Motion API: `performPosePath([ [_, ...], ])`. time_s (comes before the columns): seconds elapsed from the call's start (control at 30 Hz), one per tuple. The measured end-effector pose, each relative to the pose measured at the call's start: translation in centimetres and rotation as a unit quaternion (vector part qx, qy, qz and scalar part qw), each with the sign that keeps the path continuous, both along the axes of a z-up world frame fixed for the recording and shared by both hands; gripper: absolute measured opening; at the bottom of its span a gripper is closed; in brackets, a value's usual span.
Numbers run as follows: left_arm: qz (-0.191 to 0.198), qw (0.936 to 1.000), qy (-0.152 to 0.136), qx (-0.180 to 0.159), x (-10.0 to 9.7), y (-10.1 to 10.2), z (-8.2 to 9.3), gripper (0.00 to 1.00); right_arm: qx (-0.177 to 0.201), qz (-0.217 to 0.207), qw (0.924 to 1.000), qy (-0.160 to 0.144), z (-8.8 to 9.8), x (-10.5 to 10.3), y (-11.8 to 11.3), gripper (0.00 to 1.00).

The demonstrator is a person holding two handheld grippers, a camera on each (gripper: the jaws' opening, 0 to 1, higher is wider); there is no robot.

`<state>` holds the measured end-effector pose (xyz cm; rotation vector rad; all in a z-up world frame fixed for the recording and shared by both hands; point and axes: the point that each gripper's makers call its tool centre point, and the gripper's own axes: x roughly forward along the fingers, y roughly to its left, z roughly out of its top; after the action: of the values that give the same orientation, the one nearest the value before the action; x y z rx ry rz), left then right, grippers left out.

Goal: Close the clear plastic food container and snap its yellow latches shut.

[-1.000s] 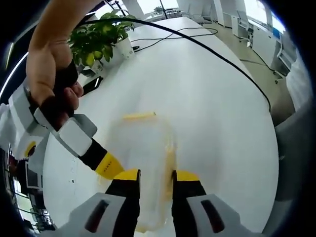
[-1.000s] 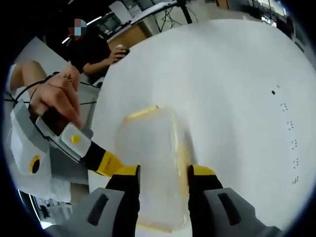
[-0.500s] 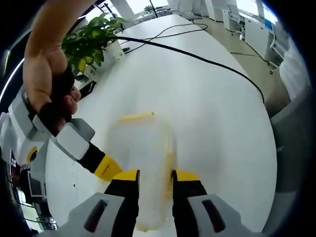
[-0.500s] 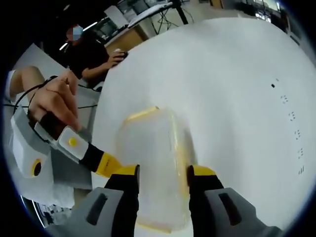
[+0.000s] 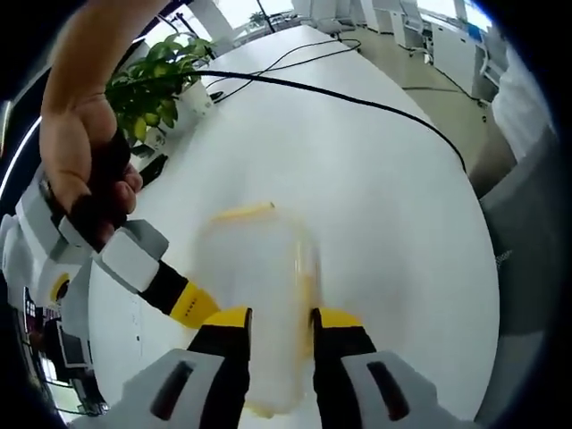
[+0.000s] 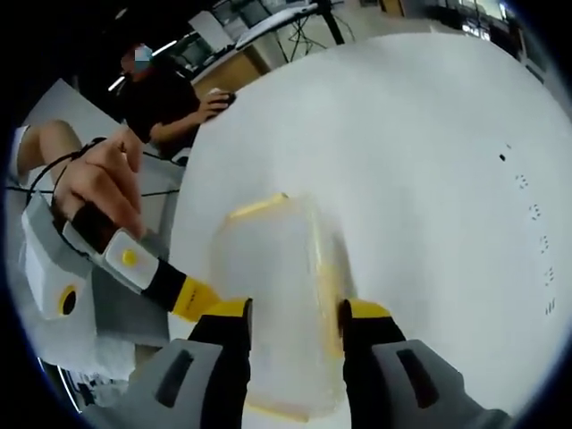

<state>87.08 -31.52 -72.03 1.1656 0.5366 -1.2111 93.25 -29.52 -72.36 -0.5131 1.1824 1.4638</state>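
My left gripper [image 5: 281, 323] has its jaws closed narrowly across the near end of the clear plastic food container [image 5: 257, 295]; my right gripper [image 6: 295, 319] pinches the container's opposite end [image 6: 281, 295] in the same way, its jaws set a little wider. The container sits on the white table [image 5: 375, 179], lid apparently down, with yellow latches [image 5: 243, 212] visible along its edges. Blur prevents me from confirming whether any latch is seated, so I judge closing done and snapping unconfirmed or incomplete. Beyond lie a black cable [image 5: 357, 100] and a potted plant [image 5: 156, 80]; a seated person [image 6: 161, 98] appears past the table in the right gripper view.
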Motion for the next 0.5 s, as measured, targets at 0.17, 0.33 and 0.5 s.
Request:
performPosePath([
  [0.17, 0.035, 0.997, 0.011, -0.068, -0.5, -0.3, 2.1, 0.29, 0.065, -0.044, 0.9955, -0.053, 2.8, 0.8, 0.4, 0.44],
  [0.33, 0.133, 0.97, 0.051, -0.197, -0.2, 0.7, 5.1, 0.3, 0.142, -0.115, 0.9725, -0.145, 5.6, 1.5, -1.4, 0.46],
  [0.5, 0.179, 0.9525, 0.034, -0.244, 0.9, 3.6, 5.1, 0.37, 0.172, -0.175, 0.9434, -0.223, 5.5, -0.9, -5.1, 0.49],
])
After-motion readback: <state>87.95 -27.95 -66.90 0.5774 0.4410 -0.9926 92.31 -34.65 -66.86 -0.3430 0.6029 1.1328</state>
